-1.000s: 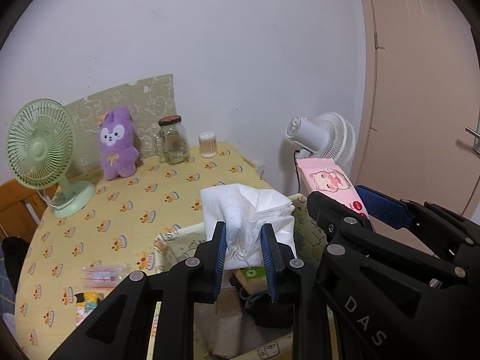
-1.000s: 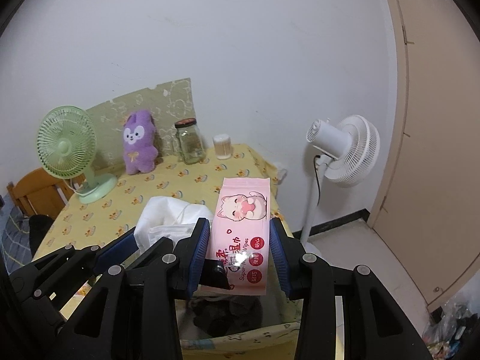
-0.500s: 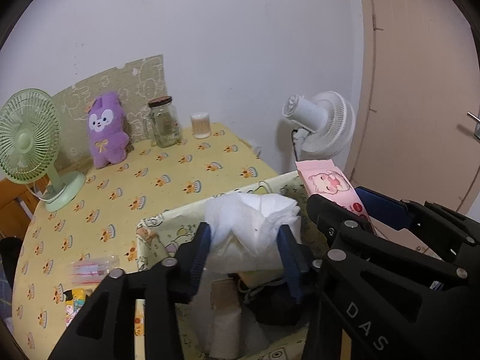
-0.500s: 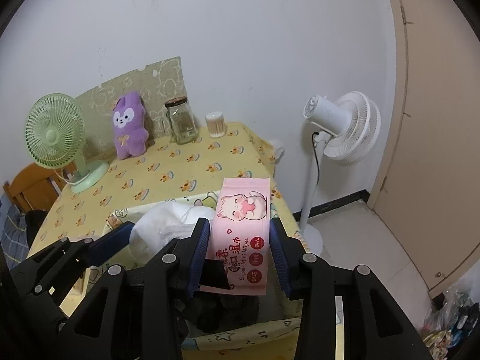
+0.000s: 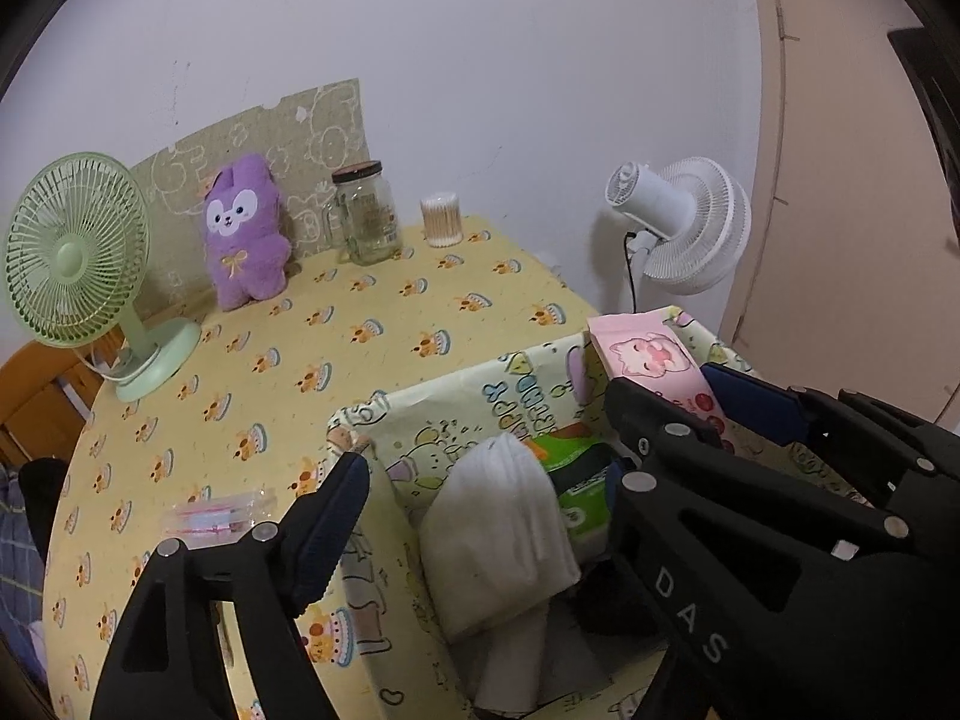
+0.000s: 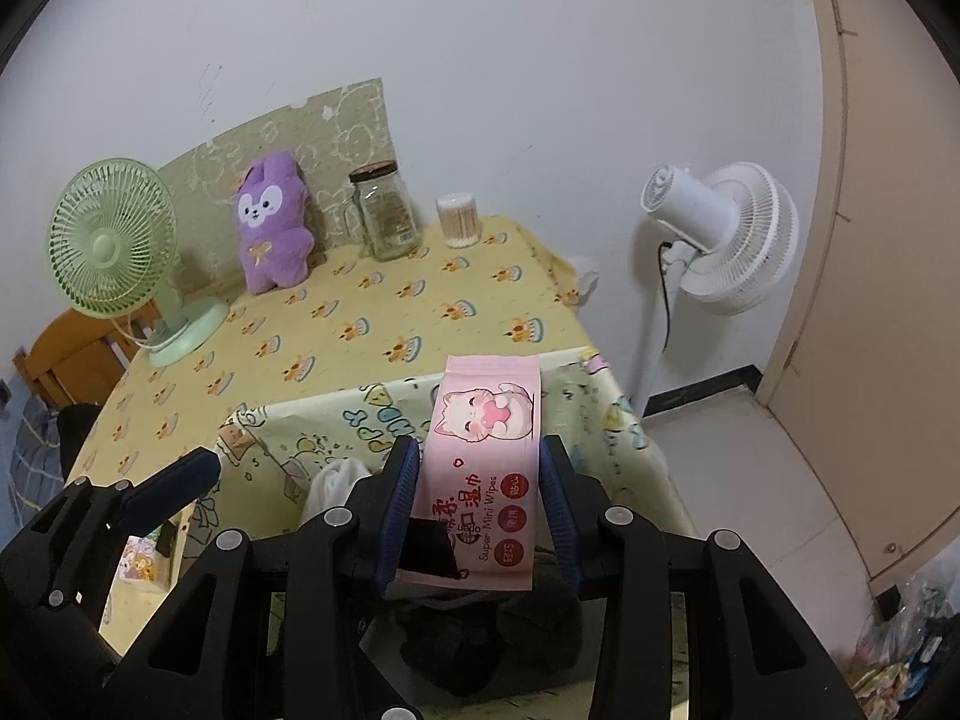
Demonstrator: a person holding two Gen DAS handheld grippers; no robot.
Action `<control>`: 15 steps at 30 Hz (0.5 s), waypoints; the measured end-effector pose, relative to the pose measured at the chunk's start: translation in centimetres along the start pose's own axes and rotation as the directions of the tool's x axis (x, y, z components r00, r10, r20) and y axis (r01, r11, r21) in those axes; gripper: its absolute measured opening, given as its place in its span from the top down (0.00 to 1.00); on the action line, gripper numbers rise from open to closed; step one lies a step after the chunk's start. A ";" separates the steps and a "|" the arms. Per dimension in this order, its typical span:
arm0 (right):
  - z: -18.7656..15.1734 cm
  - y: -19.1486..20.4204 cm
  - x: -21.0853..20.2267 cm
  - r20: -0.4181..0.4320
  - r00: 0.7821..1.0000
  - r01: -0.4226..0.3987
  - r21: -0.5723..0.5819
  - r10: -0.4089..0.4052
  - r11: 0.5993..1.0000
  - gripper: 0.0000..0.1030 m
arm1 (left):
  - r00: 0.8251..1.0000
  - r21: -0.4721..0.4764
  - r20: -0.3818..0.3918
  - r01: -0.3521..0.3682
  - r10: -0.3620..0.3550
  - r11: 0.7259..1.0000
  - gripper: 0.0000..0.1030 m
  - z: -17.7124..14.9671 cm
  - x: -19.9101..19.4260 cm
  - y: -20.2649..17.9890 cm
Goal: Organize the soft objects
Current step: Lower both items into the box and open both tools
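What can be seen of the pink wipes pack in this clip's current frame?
The pink wipes pack is a soft, flat plastic pouch with a cartoon cat on its upper half, red Chinese lettering, "Super Mini Wipes" and red dots lower down. The right tool clamps it by both long edges, its blue fingers pressing each side. It is held lengthwise along the fingers, crimped top end pointing away, above the open cartoon-print storage box. A dark patch covers its lower left corner. It looks sealed and undamaged.
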State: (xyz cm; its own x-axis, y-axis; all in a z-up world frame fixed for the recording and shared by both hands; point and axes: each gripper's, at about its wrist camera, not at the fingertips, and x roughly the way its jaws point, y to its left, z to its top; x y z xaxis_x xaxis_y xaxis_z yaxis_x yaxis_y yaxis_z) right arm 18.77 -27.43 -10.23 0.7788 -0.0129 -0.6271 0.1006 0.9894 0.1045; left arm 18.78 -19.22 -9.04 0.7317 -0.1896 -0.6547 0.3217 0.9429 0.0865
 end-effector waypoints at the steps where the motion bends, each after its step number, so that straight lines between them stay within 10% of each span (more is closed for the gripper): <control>1: 0.0 0.1 0.2 -0.004 1.000 -0.006 0.000 0.006 1.000 0.58 | 1.000 -0.002 -0.004 0.002 -0.002 1.000 0.20 0.0 0.0 0.1; 8: -0.3 0.1 0.3 -0.017 1.000 -0.021 0.018 0.021 1.000 0.56 | 0.999 -0.007 -0.018 0.030 -0.030 1.000 0.19 -0.3 0.1 0.2; 15: -0.6 -0.1 -0.6 -0.004 1.000 -0.009 0.019 0.009 1.000 0.29 | 0.999 -0.002 -0.005 0.042 -0.042 0.999 0.15 -0.3 -0.5 -0.2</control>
State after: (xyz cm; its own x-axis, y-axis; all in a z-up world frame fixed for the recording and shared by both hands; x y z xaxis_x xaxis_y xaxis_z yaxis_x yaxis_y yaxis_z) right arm 17.93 -27.47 -10.35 0.7775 -0.0034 -0.6289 0.1051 0.9866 0.1246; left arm 18.21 -19.21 -8.96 0.7144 -0.2278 -0.6616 0.3510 0.9346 0.0572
